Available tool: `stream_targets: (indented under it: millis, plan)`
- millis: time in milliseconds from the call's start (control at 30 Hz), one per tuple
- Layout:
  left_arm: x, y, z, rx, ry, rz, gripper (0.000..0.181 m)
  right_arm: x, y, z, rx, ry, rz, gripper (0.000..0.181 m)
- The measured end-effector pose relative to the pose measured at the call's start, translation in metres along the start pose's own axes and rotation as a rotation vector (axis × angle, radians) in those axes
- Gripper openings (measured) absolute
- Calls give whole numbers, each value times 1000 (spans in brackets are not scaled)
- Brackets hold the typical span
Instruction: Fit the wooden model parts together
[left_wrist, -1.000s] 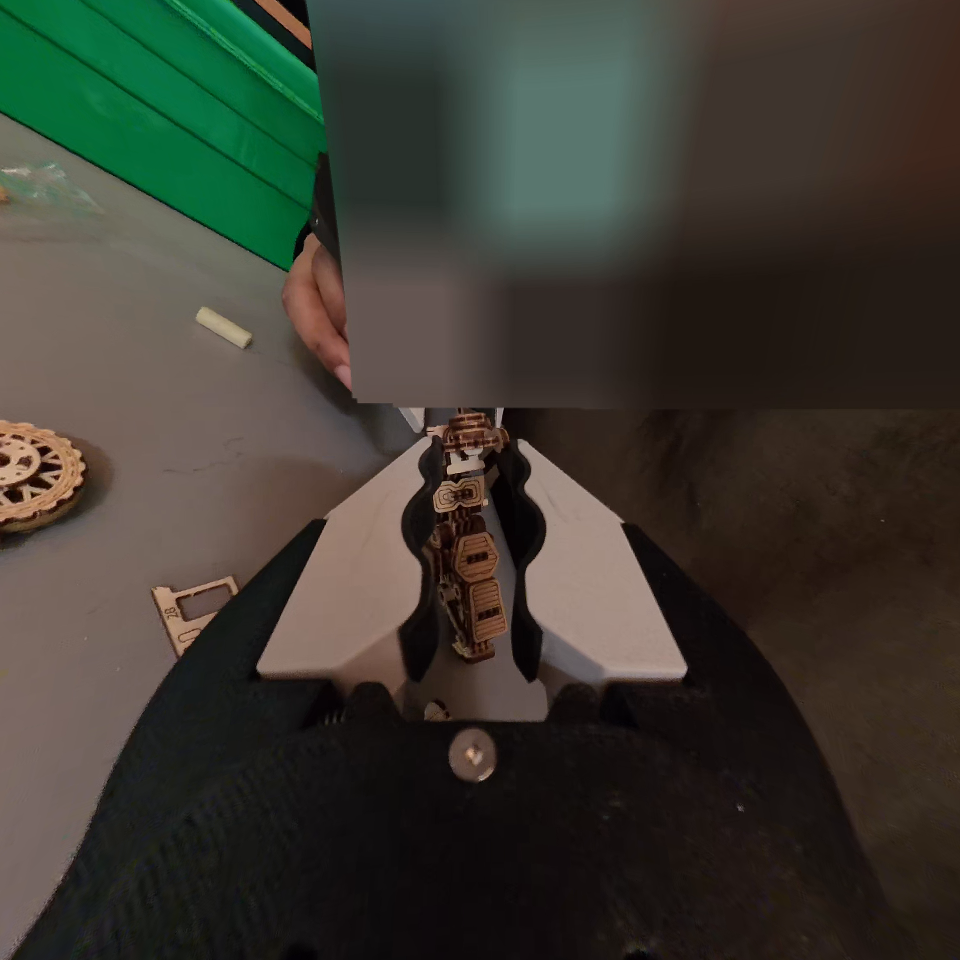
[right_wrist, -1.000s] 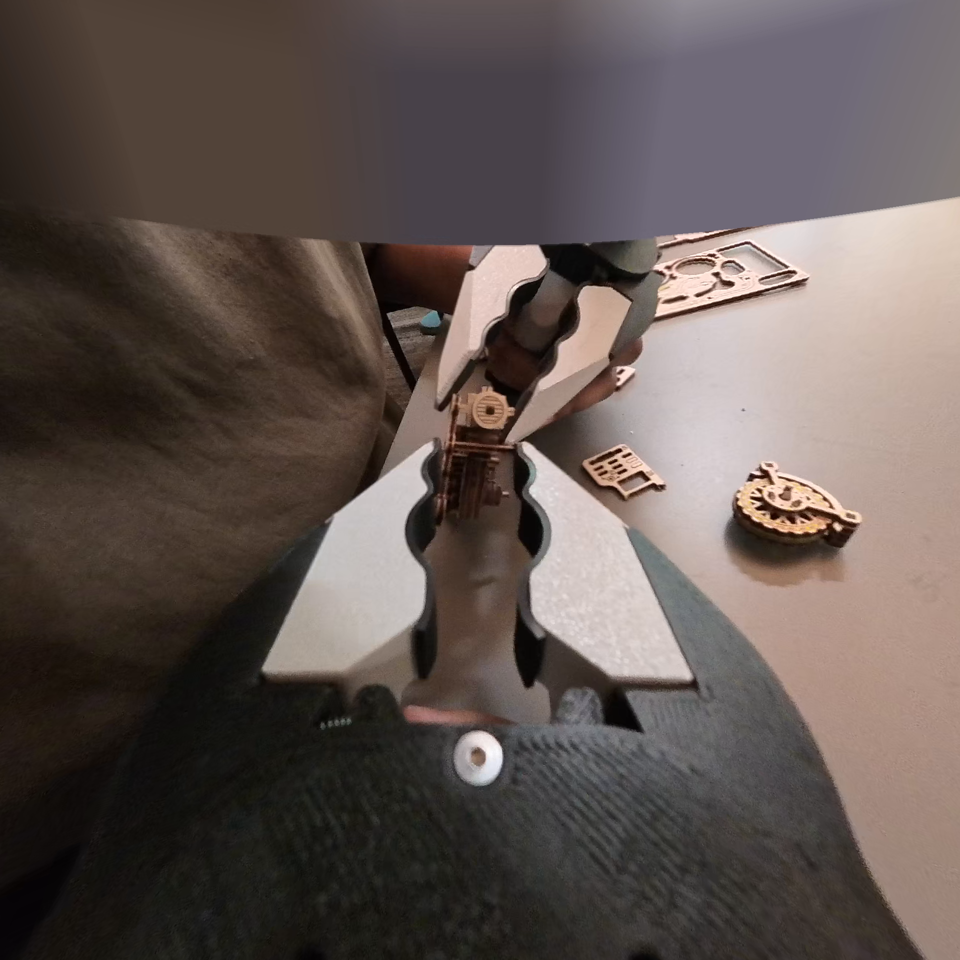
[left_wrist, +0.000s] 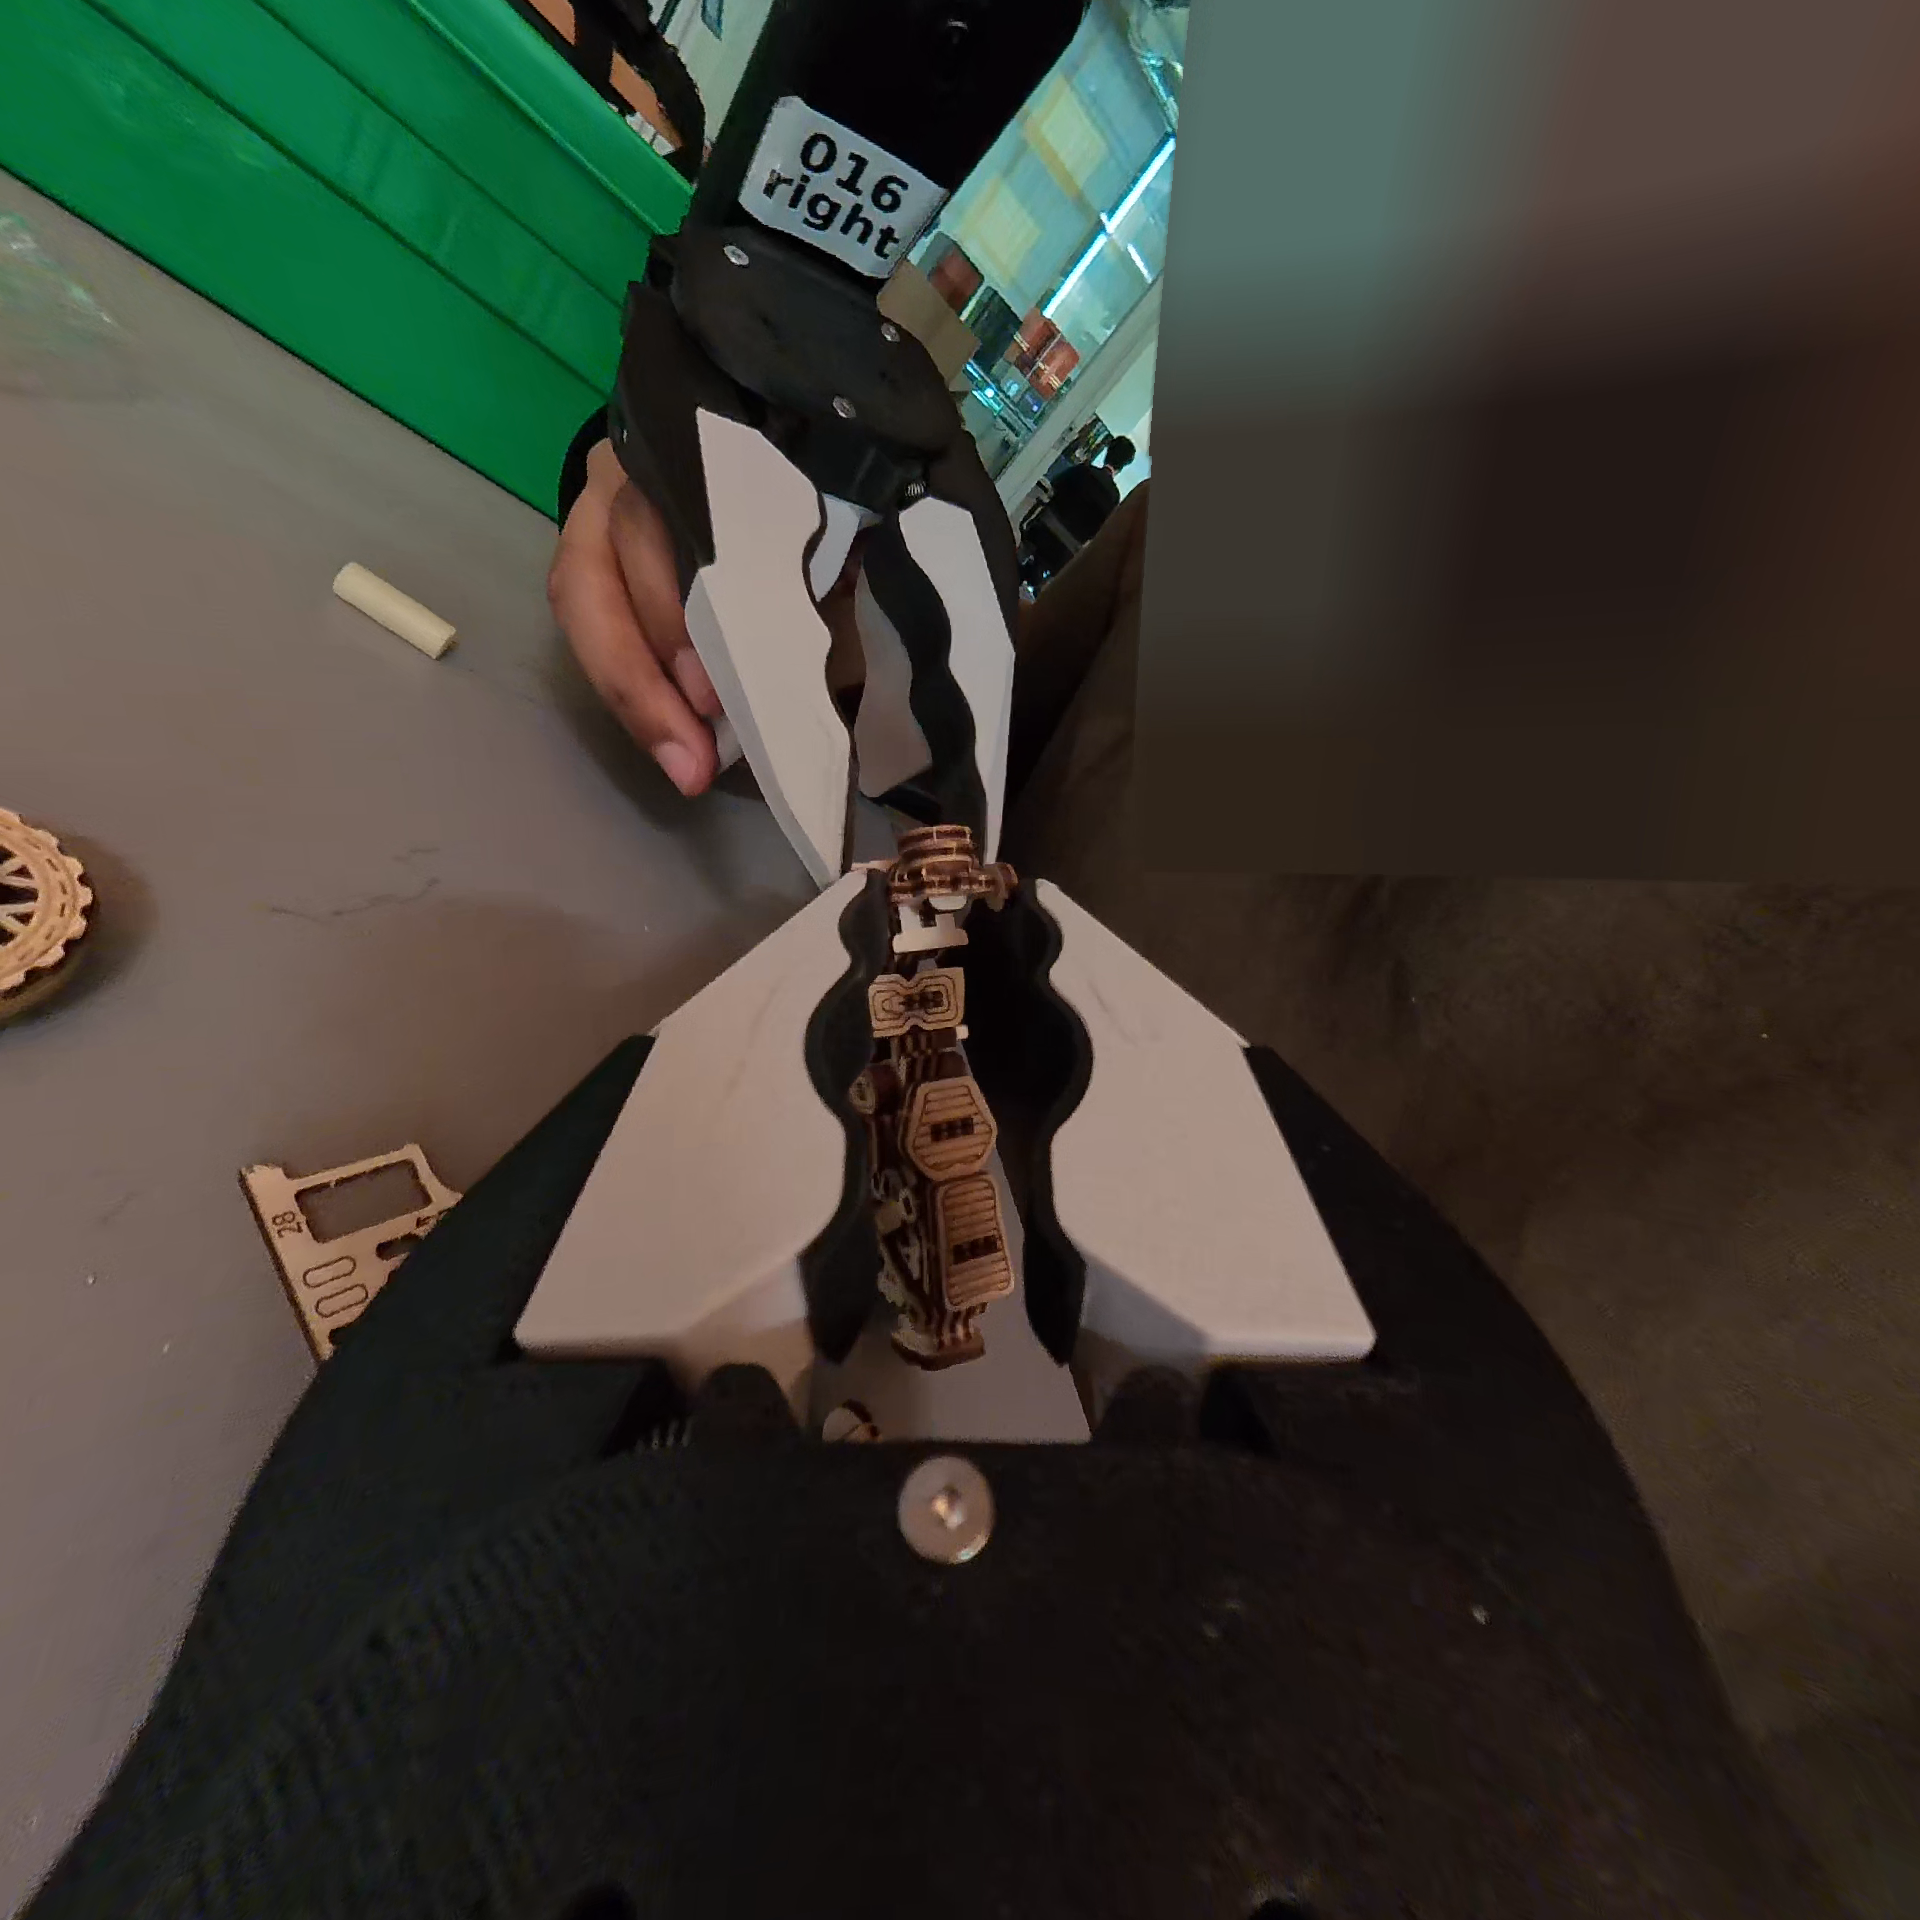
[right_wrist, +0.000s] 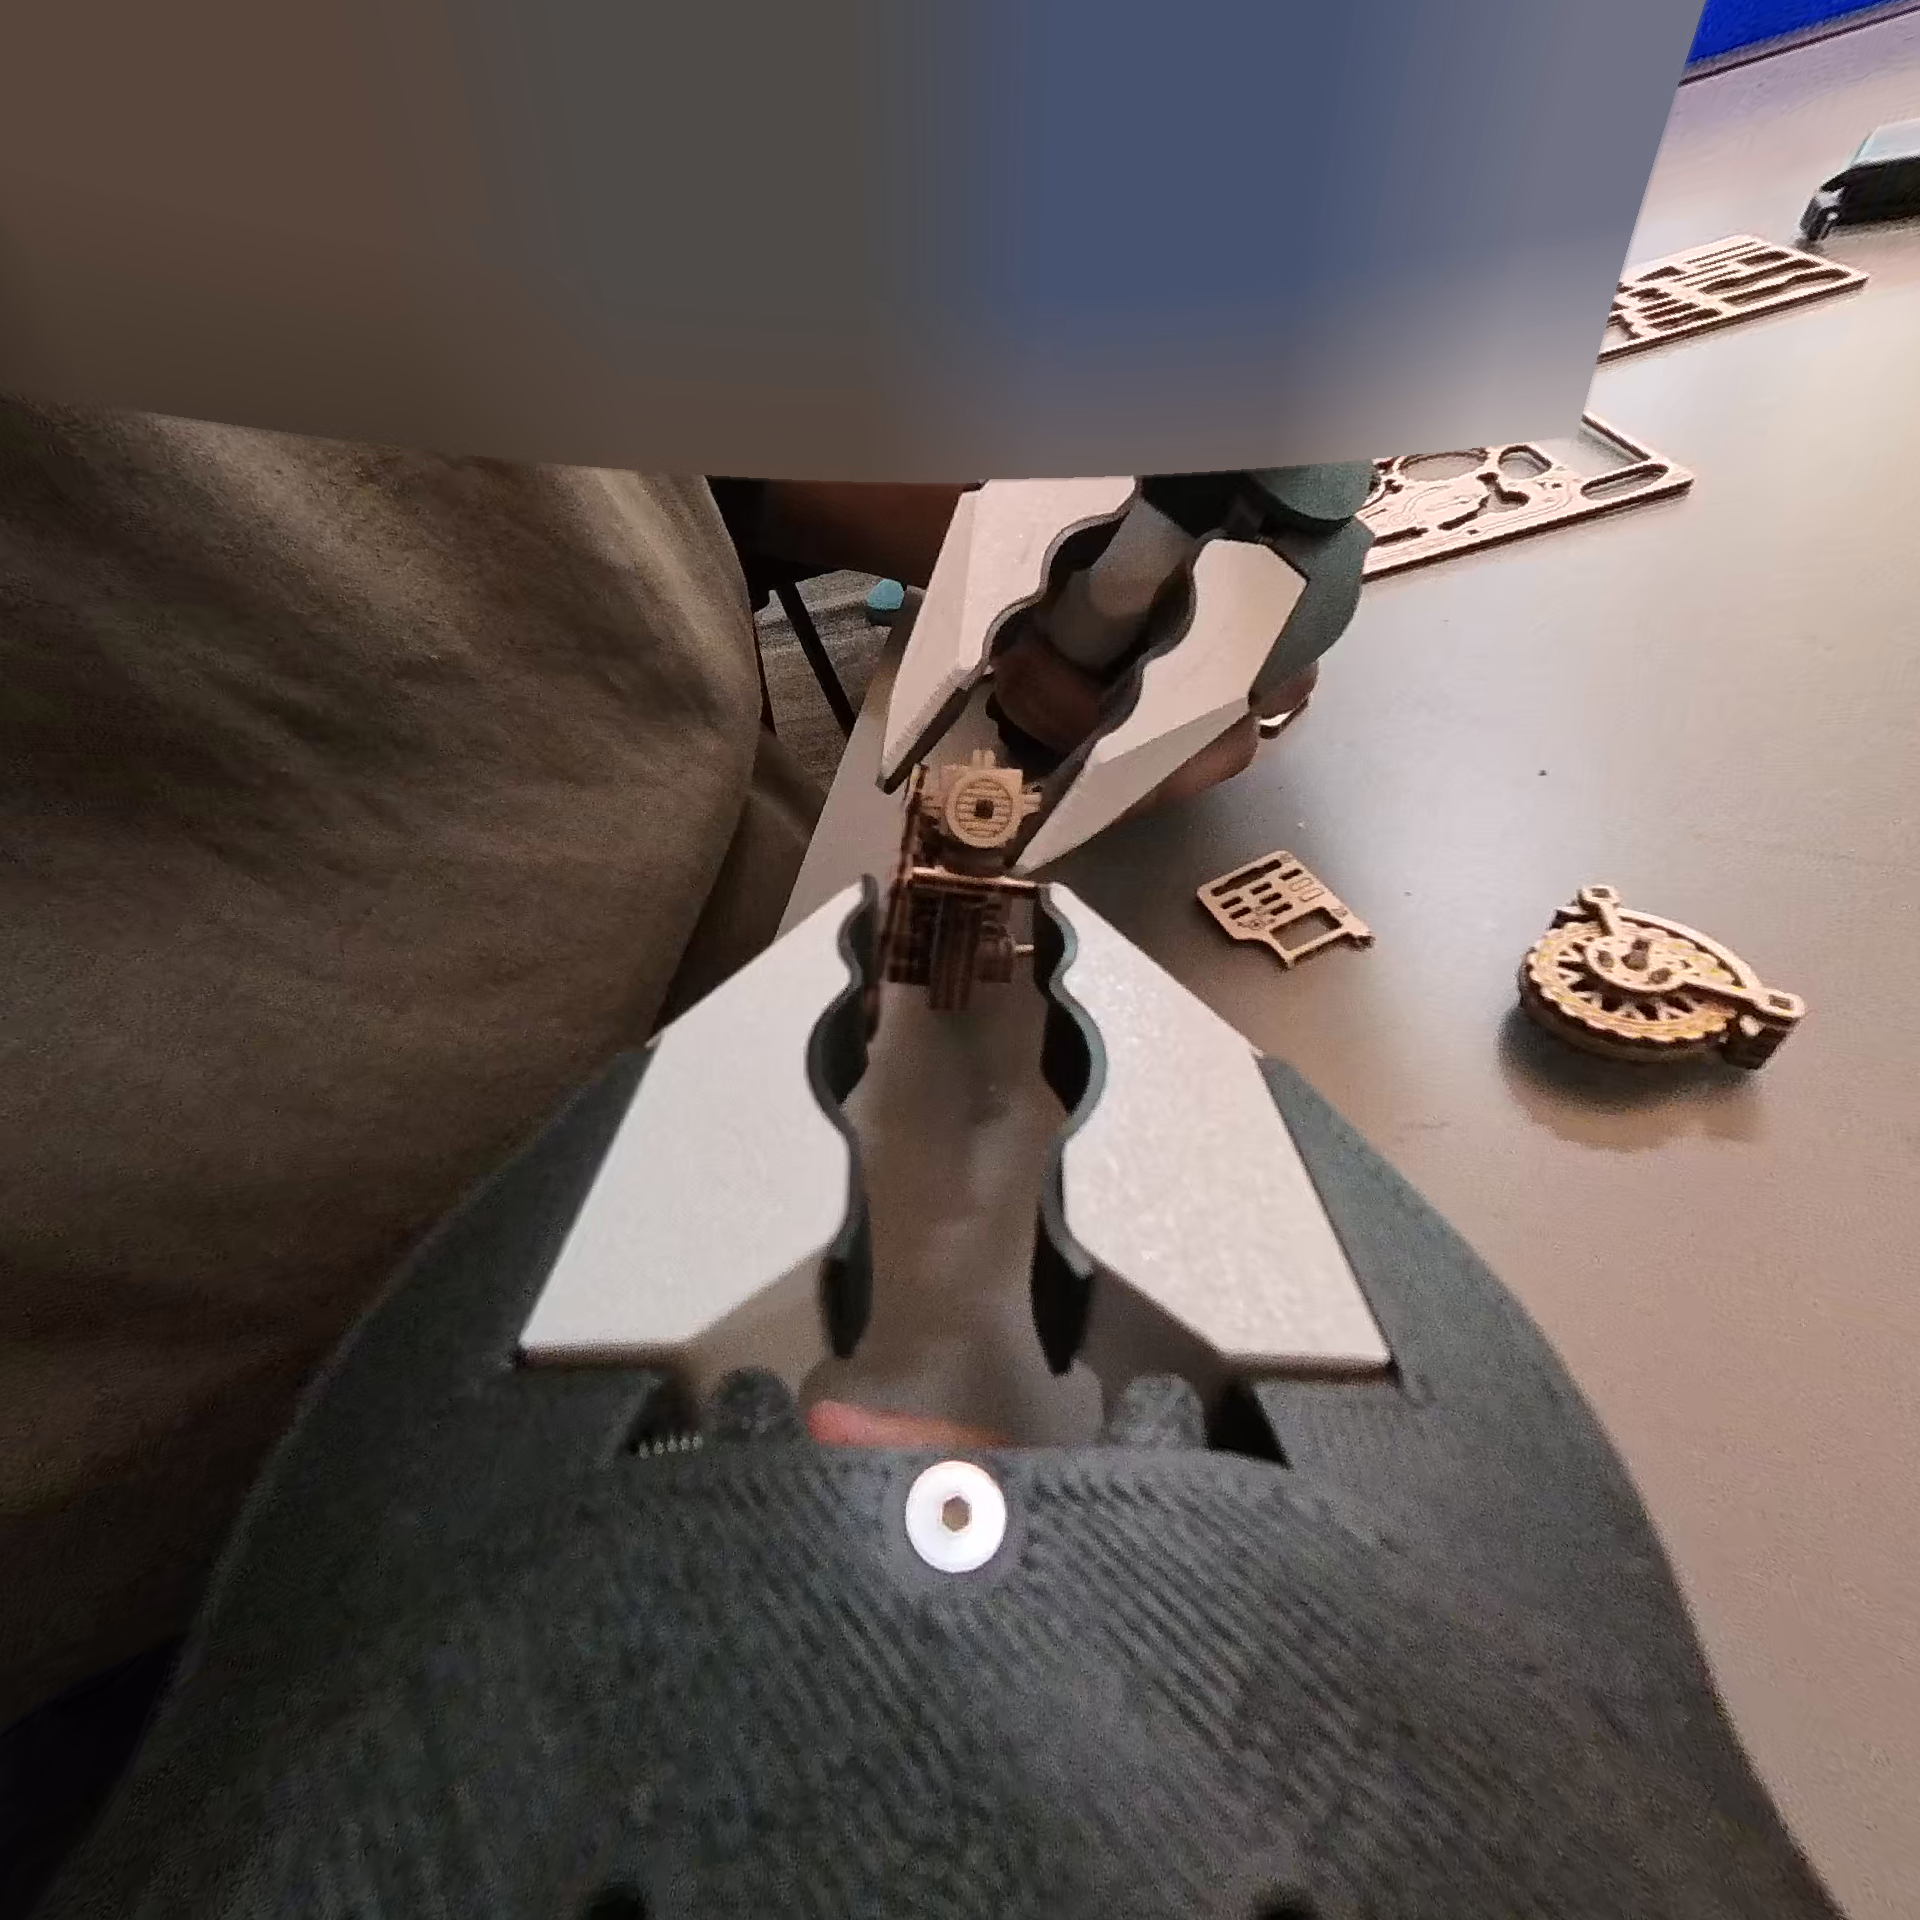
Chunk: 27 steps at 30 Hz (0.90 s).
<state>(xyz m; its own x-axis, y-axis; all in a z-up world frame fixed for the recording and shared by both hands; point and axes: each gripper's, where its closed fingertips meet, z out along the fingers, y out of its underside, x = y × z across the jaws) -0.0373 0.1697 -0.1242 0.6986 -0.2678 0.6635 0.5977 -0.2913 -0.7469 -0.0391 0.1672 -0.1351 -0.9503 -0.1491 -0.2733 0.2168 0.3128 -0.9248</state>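
Left wrist view
Step in hand: judged as the joining step; the tan laser-cut wooden model assembly (left_wrist: 935, 1132) is held up off the grey bench (left_wrist: 260, 883), near its front edge.
Left gripper (left_wrist: 940, 904): its 2 white fingers (left_wrist: 717, 1164) are closed around the assembly, which lies lengthwise in the gap with its round end poking past the tips.
Right gripper (left_wrist: 914, 831): comes in from above, tips at that round end; whether they press on it is hidden here.
Bench, left edge: a round wooden gear wheel (left_wrist: 36, 914), a flat tan cut-out wooden piece (left_wrist: 332, 1247) and a short cream peg (left_wrist: 393, 609), all apart from the work.

Right wrist view
Right gripper (right_wrist: 951, 894): fingers partly closed, only the tips nipping a dark-brown wooden sub-block (right_wrist: 951, 940); the rest of the gap is bare.
Left gripper (right_wrist: 966, 805): closed on the assembly's round cap (right_wrist: 982, 810), touching the sub-block.
Next move: probably a straight, gentle push along the joint, tabs lined up, since thin plywood may snap if twisted.
Bench, right side: a small slotted wooden piece (right_wrist: 1283, 904) and a wooden wheel mechanism (right_wrist: 1652, 977); dark punched sheets (right_wrist: 1538, 504) toward the far edge.
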Motion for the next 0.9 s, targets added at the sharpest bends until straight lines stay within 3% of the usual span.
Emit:
stream_targets:
  millis: [900]
  plan:
    - [-6, -1, -1, 9, -21, -50, 24, 7, 3, -2, -20, 19, 7, 25]
